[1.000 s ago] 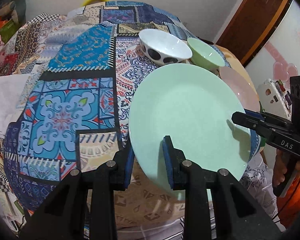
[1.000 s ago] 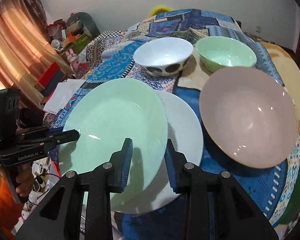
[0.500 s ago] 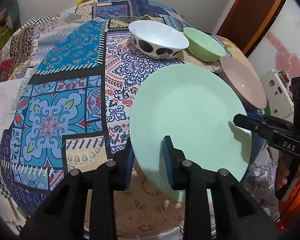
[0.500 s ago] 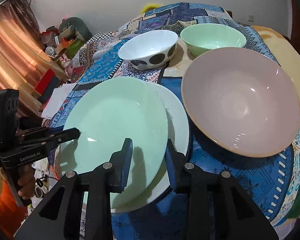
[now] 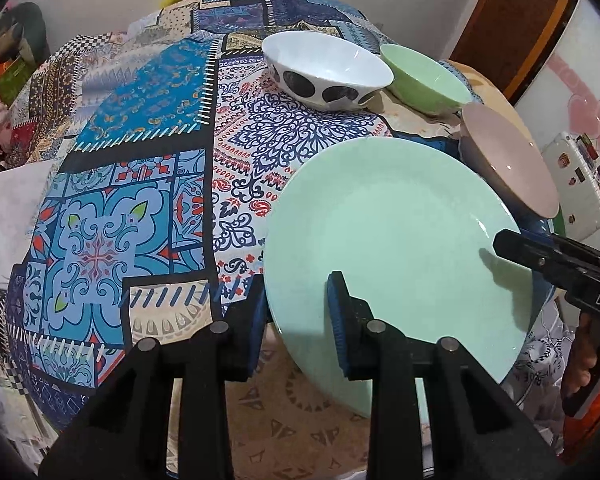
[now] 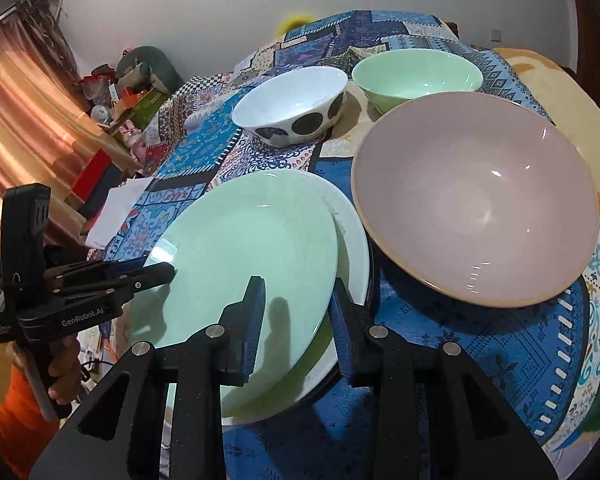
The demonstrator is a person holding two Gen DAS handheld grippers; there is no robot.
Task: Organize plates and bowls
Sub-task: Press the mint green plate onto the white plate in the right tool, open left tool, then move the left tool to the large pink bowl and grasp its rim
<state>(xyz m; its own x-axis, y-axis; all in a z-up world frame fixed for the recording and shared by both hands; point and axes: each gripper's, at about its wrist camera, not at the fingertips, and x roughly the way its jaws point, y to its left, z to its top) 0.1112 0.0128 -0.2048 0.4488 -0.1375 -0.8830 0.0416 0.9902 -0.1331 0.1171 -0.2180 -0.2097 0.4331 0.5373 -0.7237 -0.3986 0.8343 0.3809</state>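
Left gripper (image 5: 296, 312) and right gripper (image 6: 296, 316) angled downward, fingers (image 5: 338, 320) clamped on opposite rims of the mint-green plate (image 5: 396, 240); hand (image 6: 64, 376) gripping the left handle.

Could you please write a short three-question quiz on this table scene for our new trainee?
1. True or false: both grippers grip the mint-green plate.
2. What lies directly beneath that plate? A) the white plate B) the pink bowl C) the green bowl
3. Fill in: the bowl with dark spots is ____ inside.

Key
1. True: the left gripper and the right gripper each pinch the plate's rim, on opposite sides.
2. A
3. white
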